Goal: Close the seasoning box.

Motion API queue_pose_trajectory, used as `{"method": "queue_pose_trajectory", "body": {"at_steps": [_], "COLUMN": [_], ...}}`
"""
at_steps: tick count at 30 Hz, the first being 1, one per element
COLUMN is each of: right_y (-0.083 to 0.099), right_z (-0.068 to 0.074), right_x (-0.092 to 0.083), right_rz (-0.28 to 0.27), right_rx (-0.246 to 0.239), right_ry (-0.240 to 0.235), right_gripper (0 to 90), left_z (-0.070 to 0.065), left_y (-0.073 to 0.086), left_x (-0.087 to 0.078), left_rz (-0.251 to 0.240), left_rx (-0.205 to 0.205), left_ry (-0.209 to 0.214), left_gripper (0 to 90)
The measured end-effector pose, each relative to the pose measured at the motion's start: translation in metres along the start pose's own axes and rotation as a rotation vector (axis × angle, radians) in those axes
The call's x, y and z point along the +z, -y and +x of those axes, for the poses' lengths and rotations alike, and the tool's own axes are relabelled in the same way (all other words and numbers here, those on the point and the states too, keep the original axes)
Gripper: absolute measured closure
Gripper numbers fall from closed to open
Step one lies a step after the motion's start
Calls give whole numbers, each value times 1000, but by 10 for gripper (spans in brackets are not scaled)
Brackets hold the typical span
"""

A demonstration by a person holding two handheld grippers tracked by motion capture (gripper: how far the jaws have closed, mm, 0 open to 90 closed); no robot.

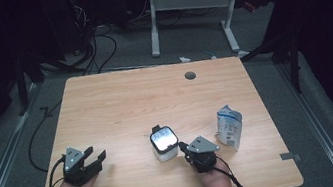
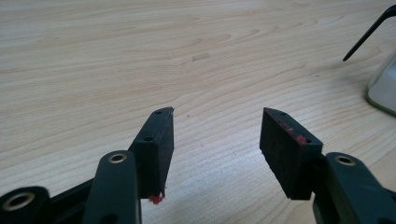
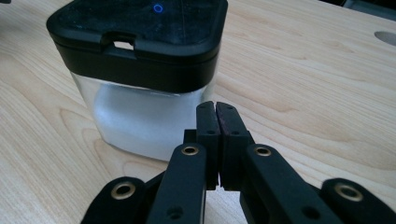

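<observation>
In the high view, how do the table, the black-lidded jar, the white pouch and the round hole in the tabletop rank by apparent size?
Largest to smallest:
1. table
2. white pouch and black-lidded jar: they look about alike, so no ranking between them
3. round hole

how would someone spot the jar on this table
On the wooden table, look near the front edge, between the two hands. The jar stands there: square, clear-walled, white inside, black lid. The pouch to its right is blue and white, with no lid.
</observation>
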State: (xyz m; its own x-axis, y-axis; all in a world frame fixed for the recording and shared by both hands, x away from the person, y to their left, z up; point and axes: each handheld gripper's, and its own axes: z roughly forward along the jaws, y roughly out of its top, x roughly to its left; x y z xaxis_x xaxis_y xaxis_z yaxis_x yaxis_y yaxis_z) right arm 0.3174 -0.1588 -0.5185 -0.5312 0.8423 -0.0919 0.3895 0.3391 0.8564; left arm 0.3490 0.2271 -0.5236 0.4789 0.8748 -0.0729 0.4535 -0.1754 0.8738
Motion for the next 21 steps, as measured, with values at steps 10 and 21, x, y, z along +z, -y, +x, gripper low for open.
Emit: {"method": "queue_pose_trajectory", "body": {"at_steps": [10, 21], "right_y": [0, -2], "right_z": [6, 21], "right_x": [-1, -3], "right_rz": [-1, -4], "right_rx": [-10, -39], "right_ry": [-14, -52], "right_gripper": [892, 887], "left_z": [1, -1], "left_y": [0, 0], "left_x": [-1, 0], "left_rz": [-9, -7], "left_rx": [-7, 2], "left_ry": [3, 4], "left_gripper": [454, 455]}}
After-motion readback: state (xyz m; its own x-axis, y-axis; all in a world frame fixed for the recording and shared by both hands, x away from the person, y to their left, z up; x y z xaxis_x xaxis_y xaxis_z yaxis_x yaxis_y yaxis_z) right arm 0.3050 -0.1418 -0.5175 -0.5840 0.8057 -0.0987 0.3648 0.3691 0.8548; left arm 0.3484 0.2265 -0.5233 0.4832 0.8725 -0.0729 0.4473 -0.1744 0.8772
